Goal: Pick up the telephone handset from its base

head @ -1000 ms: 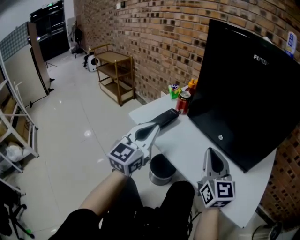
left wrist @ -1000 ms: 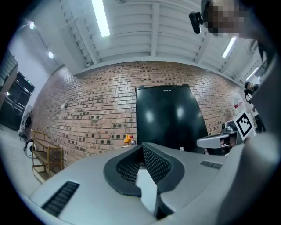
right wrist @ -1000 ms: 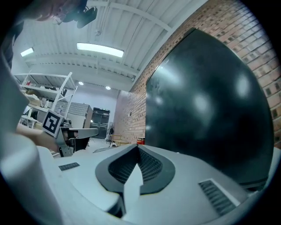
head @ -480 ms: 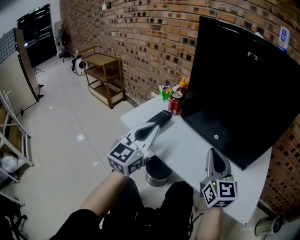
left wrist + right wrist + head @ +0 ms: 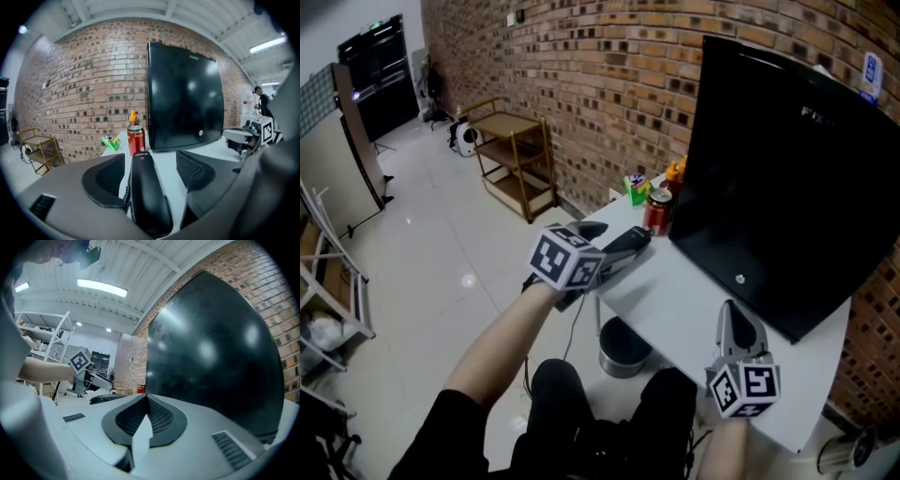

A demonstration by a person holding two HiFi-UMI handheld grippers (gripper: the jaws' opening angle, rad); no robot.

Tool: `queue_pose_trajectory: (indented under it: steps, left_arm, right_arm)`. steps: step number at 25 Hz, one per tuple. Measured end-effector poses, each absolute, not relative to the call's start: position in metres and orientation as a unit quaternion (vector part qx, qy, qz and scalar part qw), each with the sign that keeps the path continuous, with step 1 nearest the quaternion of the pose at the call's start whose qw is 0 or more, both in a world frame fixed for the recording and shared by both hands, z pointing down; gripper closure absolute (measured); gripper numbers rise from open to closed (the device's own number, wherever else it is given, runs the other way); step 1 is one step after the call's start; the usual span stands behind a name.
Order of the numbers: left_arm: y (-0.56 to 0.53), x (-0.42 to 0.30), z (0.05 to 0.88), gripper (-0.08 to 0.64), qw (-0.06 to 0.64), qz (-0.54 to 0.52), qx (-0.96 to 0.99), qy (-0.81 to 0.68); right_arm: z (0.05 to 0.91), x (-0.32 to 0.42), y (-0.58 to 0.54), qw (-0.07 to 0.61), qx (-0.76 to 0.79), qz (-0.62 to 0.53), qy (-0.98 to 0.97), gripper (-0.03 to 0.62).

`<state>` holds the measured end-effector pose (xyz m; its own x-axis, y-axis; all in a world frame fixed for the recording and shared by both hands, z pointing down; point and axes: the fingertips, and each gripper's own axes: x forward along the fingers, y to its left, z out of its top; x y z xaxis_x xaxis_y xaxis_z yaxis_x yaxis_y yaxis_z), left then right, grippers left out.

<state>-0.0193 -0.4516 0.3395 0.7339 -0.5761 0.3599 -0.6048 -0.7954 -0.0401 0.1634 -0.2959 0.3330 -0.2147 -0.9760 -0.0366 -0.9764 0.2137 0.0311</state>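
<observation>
The black telephone handset (image 5: 628,246) lies at the near left corner of the white table (image 5: 694,305); its base is hidden beneath it. My left gripper (image 5: 605,251) has its jaws opening, one on each side of the handset (image 5: 146,187). The pads (image 5: 108,176) stand clear of the handset and do not press on it. A coiled cord (image 5: 126,197) shows at the handset's left. My right gripper (image 5: 735,314) rests shut and empty over the table's front, pointing at the screen. In the right gripper view the shut right gripper (image 5: 143,414) sees the handset (image 5: 110,398) far to the left.
A large black screen (image 5: 787,178) leans along the table's right side. A red can (image 5: 657,208), an orange-capped bottle (image 5: 679,174) and a green packet (image 5: 635,184) stand beyond the handset. A metal bin (image 5: 623,349) sits under the table. A wooden shelf cart (image 5: 520,159) stands by the brick wall.
My left gripper has moved forward to the handset and tipped downward, and its jaws have gone from shut to wide apart around it. The right gripper has stayed put.
</observation>
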Motion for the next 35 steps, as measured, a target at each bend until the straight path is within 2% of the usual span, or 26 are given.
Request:
queue_pose_trajectory:
  steps: [1,5,11,14,19,26,35]
  left_arm:
    - [-0.458,-0.019,0.348,0.208,0.046,0.21,0.924,-0.316]
    - [-0.47,-0.013,0.381,0.207,0.093,0.291,0.908,-0.286]
    - [-0.477,-0.008,0.396,0.212,0.116,0.314,0.897,-0.288]
    - [-0.477,-0.006,0.399,0.287,0.102,0.328,0.893,-0.291]
    - [-0.476,-0.007,0.396,0.291,0.102,0.323,0.895,-0.291]
    - [-0.471,-0.009,0.355,0.296,0.051,0.246,0.916,-0.312]
    - [-0.43,-0.026,0.279,0.299,0.06,-0.045,0.967,-0.243]
  right_arm:
    - [0.334,0.163,-0.295,0.006,-0.627,0.022,0.779,0.583]
    - [0.334,0.164,-0.295,0.01,-0.627,0.019,0.779,0.583]
    - [0.333,0.162,-0.293,0.019,-0.62,0.015,0.784,0.583]
    - [0.332,0.16,-0.293,0.017,-0.616,0.016,0.788,0.583]
    - [0.333,0.158,-0.295,0.009,-0.617,0.01,0.787,0.583]
    - [0.338,0.159,-0.298,0.0,-0.622,0.0,0.783,0.583]
    - [0.345,0.162,-0.313,-0.021,-0.619,-0.009,0.785,0.583]
